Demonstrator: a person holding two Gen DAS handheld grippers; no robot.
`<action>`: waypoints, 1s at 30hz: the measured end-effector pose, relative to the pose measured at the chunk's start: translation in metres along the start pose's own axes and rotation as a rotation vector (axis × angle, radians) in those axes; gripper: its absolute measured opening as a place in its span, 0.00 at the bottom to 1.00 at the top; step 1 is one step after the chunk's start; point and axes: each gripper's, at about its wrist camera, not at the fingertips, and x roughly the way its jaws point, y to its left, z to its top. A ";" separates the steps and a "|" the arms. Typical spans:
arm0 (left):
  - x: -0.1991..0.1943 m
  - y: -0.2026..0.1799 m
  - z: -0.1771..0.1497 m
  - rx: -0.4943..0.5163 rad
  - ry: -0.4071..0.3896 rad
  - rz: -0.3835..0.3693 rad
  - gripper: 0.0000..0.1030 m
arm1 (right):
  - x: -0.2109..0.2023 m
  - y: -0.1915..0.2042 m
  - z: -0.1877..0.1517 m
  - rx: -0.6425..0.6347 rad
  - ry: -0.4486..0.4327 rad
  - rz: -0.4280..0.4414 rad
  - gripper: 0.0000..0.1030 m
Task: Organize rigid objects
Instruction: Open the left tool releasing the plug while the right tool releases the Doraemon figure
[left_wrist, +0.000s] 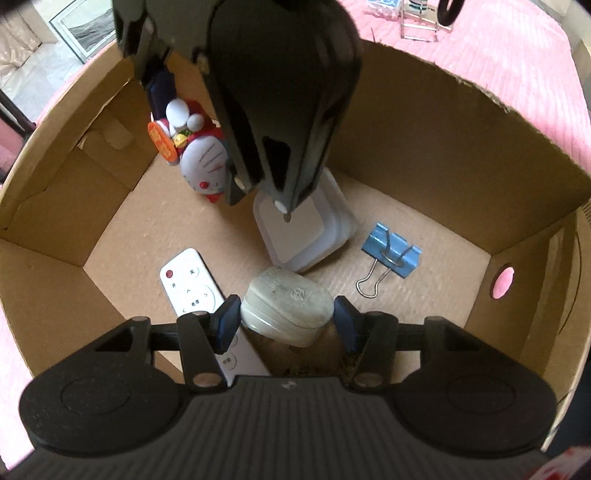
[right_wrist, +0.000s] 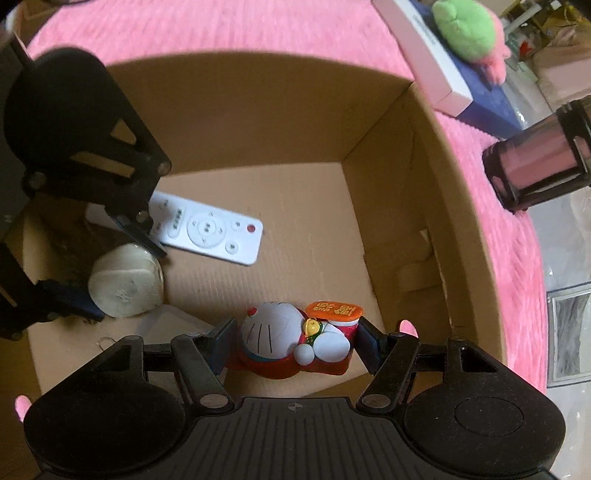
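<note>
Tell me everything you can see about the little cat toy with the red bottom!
The cat toy looks like glossy hard plastic: a round white face with whiskers and a red nose, white paws, a yellow bell, a red base, and an orange sign with gold writing. It is tipped over rather than upright, clamped between the blue pads of the right gripper, inside the cardboard box. Whether it touches the box floor cannot be told.

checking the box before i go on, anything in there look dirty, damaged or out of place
The cream oval case in the left tool looks grubby, with dark smudges on its lid. Brown crumbs lie on the cardboard box floor beneath it. The remote, blue binder clip and white container look fine.
</note>
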 end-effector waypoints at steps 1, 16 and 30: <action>0.001 0.000 0.001 0.004 0.008 0.001 0.48 | 0.001 0.001 0.000 -0.007 0.004 0.003 0.62; 0.001 -0.003 -0.001 0.002 0.021 0.021 0.48 | 0.013 0.002 0.001 -0.011 0.024 -0.003 0.62; -0.015 -0.009 0.001 -0.029 -0.029 0.041 0.53 | -0.004 0.007 0.001 -0.037 -0.013 -0.057 0.62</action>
